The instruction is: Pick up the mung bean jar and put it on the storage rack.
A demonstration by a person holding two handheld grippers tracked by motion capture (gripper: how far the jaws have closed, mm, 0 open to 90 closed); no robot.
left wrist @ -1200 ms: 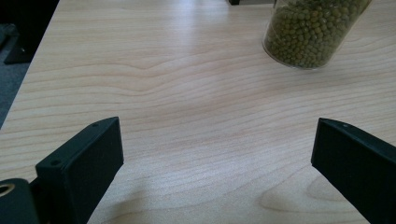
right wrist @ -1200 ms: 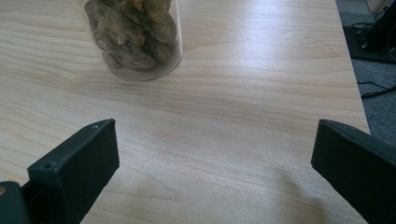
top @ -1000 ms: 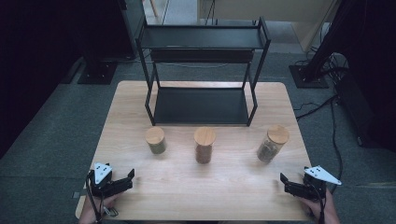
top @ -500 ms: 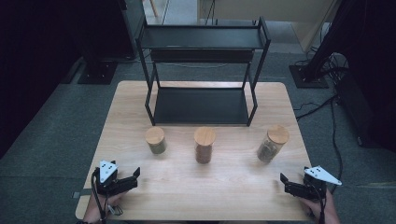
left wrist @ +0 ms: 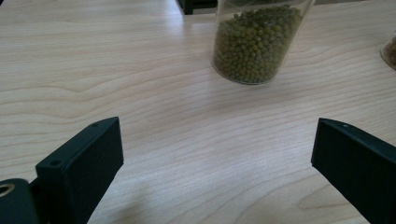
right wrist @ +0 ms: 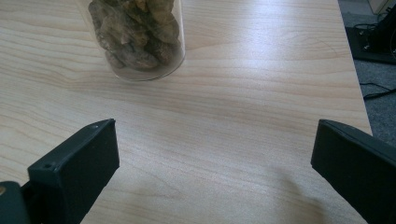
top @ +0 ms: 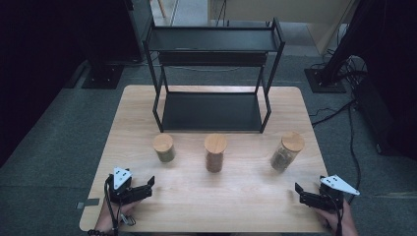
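Three glass jars with wooden lids stand in a row across the middle of the table. The left one, a jar of green beans [top: 163, 148] [left wrist: 254, 42], stands ahead of my left gripper [top: 147, 189] [left wrist: 215, 154], whose jaws are wide open over bare wood. The middle jar [top: 215, 153] holds reddish-brown grains. The right jar [top: 286, 151] [right wrist: 137, 32] holds brown chunks and stands ahead and left of my right gripper [top: 300, 195] [right wrist: 215, 154], which is open with nothing between its jaws.
A black two-tier metal rack [top: 211, 73] stands at the back of the wooden table [top: 196, 206], behind the jars. The middle jar's edge [left wrist: 390, 49] shows at the right of the left gripper view. The table's right edge lies close to my right gripper.
My left gripper has shifted a little to the right along the table's front. The right gripper and the jars have not moved.
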